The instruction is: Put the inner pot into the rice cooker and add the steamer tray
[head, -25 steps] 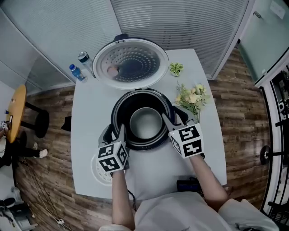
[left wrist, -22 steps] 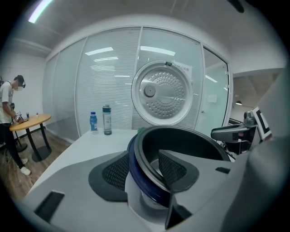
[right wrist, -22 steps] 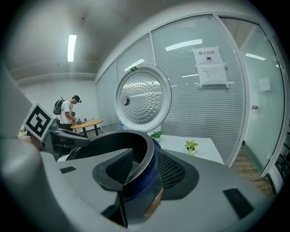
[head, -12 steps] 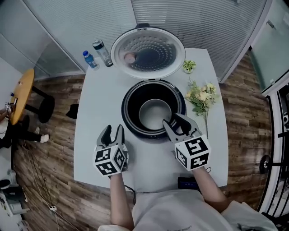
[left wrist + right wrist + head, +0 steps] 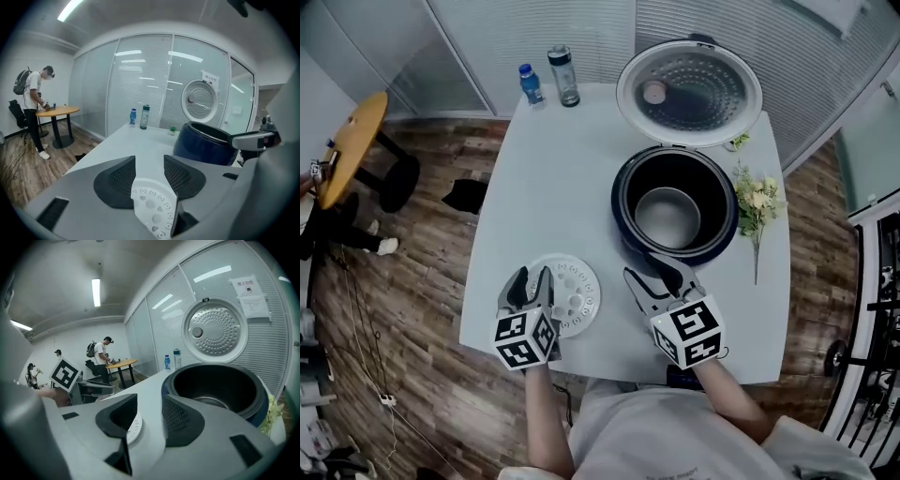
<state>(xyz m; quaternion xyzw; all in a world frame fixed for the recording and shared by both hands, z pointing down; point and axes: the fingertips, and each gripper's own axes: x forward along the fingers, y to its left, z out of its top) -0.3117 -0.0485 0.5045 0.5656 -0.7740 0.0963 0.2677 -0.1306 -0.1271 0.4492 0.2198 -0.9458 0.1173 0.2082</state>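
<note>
Fingers (image 5: 117,180) on my left gripper (image 5: 532,279) and right gripper (image 5: 647,270) stand spread, grasping nothing. The white tabletop (image 5: 553,169) stands on a wood floor (image 5: 412,309), with glass walls (image 5: 487,37) behind it. The steamer tray (image 5: 574,295) lies flat just below my left fingers. The inner pot (image 5: 667,217) sits in the rice cooker (image 5: 623,220). Both grippers tilt downward.
</note>
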